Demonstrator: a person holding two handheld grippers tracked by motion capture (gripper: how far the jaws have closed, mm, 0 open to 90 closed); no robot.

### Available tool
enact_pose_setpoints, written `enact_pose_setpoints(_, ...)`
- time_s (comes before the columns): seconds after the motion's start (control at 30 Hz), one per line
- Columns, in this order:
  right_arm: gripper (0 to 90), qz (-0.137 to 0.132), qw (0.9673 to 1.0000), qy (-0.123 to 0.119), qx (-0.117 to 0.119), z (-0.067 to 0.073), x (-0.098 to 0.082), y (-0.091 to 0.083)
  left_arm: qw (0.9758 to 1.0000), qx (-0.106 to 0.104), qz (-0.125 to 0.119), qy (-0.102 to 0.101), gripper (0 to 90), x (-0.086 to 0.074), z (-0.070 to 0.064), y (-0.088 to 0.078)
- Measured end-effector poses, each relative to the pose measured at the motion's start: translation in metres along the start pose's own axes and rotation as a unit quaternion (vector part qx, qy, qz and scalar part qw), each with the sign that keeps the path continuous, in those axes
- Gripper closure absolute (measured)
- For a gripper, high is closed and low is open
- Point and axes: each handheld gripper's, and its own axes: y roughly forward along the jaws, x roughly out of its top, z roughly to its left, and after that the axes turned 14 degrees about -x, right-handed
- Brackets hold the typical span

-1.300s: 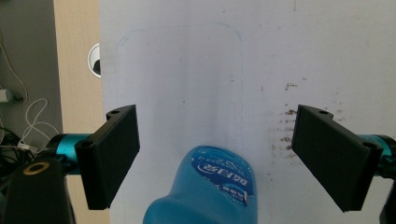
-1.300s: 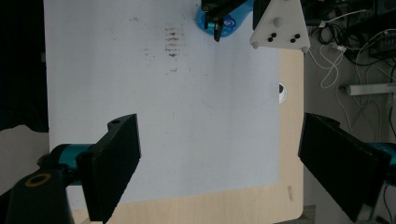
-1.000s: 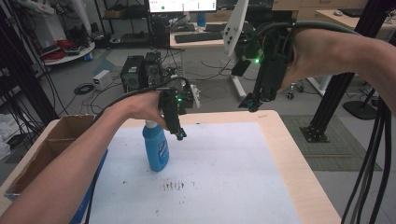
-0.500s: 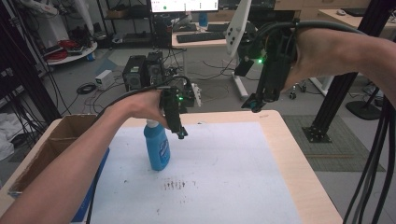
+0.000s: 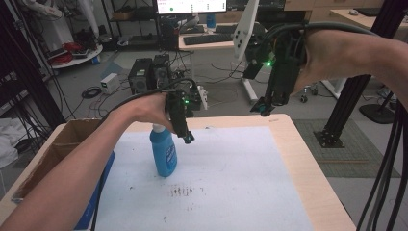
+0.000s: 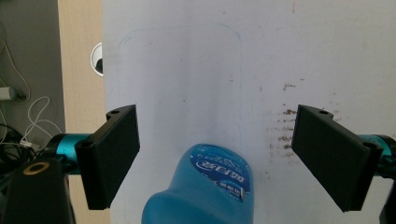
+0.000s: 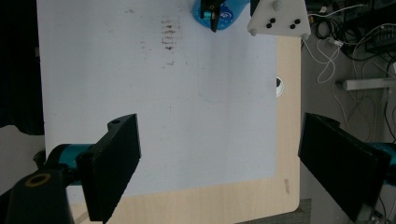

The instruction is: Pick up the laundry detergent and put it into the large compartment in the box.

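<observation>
White sheeting (image 5: 231,178) is covering the wooden table (image 5: 308,168), with dark smudges (image 5: 185,191) near its middle. At the left edge a cardboard box (image 5: 57,144) is sitting open. Standing upright on the sheet, the blue bottle (image 5: 163,149) is showing a label too blurred to read. Just above its top the left gripper (image 5: 186,138) is hovering, pointing down, jaws spread wide either side without touching. Beyond the far edge the right gripper (image 5: 262,109) is hanging raised, jaws also wide apart
</observation>
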Motion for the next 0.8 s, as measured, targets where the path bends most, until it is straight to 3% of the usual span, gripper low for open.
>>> enact_pose_setpoints(0.27,12.3,0.001,1.0,-0.003,-0.002,0.0,0.001,0.002,0.9999,0.011,0.005,-0.009,15.4,-0.002,-0.001,-0.005)
enact_pose_setpoints(0.47,12.3,0.004,1.0,-0.005,-0.001,0.001,0.002,0.002,0.9989,0.03,0.015,-0.034,15.4,-0.004,-0.003,-0.01)
enact_pose_setpoints(0.6,12.3,0.007,1.0,-0.005,-0.003,0.003,0.002,0.002,0.9963,0.035,0.008,-0.078,15.4,-0.009,-0.003,-0.014)
enact_pose_setpoints(0.63,12.3,0.007,1.0,-0.005,-0.003,0.003,0.002,0.002,0.9963,0.035,0.008,-0.078,15.4,-0.009,-0.003,-0.014)
enact_pose_setpoints(0.8,12.3,0.015,0.9998,-0.009,-0.007,0.002,0.001,0.002,0.9906,0.048,-0.001,-0.128,15.4,-0.017,-0.003,-0.019)
